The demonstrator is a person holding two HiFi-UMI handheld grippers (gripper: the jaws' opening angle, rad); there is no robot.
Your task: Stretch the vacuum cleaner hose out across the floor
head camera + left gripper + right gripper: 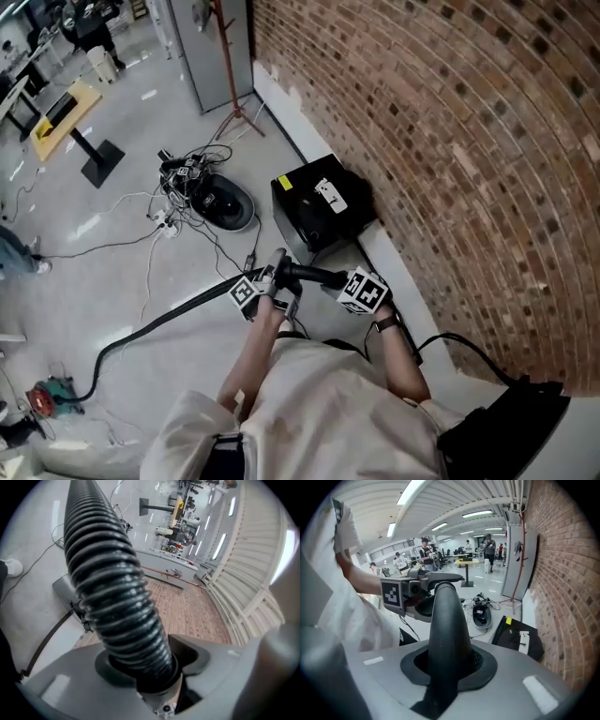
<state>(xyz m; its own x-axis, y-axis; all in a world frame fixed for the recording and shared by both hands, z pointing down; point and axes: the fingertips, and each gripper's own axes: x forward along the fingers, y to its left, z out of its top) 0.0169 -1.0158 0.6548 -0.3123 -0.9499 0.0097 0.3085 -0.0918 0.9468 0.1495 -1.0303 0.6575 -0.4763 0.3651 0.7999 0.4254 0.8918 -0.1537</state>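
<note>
Cream short-sleeved shirt [328, 403]; beyond its sleeve a dark wrist strap [386, 322]. Grey left gripper [274, 277] and right gripper [326, 277] carry black-and-white marker cubes [246, 293].

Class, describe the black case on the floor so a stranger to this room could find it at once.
Follow the brick wall to its white base. The black case lies there on the floor. Unlike the round black device amid cables beside it, it is boxy, with a yellow sticker and a white tag on top.
</note>
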